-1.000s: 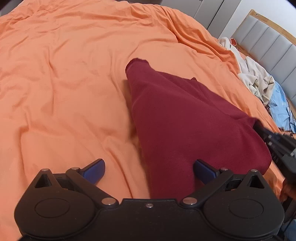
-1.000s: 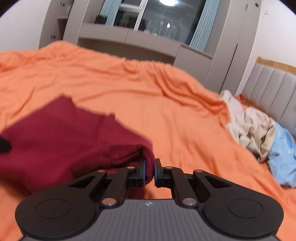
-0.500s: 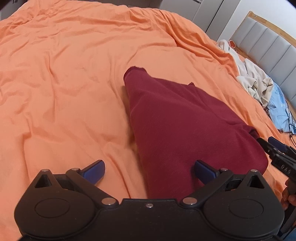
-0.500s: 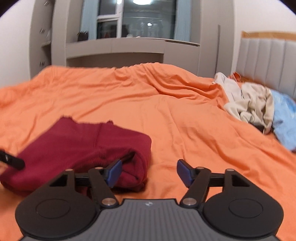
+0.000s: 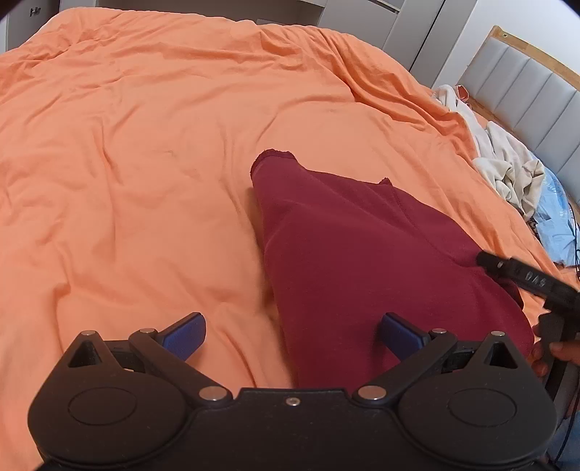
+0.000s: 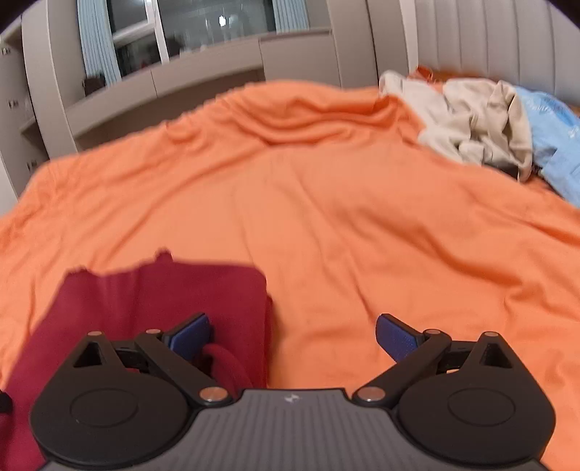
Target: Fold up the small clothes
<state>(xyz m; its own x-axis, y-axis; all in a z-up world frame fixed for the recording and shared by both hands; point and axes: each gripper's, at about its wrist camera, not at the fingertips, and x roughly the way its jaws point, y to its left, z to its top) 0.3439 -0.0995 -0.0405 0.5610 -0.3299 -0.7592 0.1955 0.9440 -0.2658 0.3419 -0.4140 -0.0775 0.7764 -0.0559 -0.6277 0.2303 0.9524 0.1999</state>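
Note:
A dark red garment [image 5: 362, 253], folded over, lies flat on the orange bedcover [image 5: 145, 145]. My left gripper [image 5: 291, 326] hangs open just above its near edge, the cloth running between the blue pads without touching them. My right gripper [image 6: 293, 326] has its jaws opening wide. Its left finger [image 6: 192, 333] is over the garment's [image 6: 163, 290] right edge, and no pad presses the cloth. In the left wrist view the right gripper [image 5: 522, 275] shows at the garment's right side, with a person's hand below it.
A heap of beige clothes [image 5: 507, 170] [image 6: 471, 119] and a light blue piece [image 6: 554, 145] lie by the padded headboard [image 5: 525, 83] at the right. Grey cabinets and a window [image 6: 181, 32] stand beyond the bed. Bare orange cover spreads left of the garment.
The right gripper, shut on the garment's corner a second ago, has let it go, opened wide, rolled and shifted to the right. The garment has settled flat. The left gripper has barely moved.

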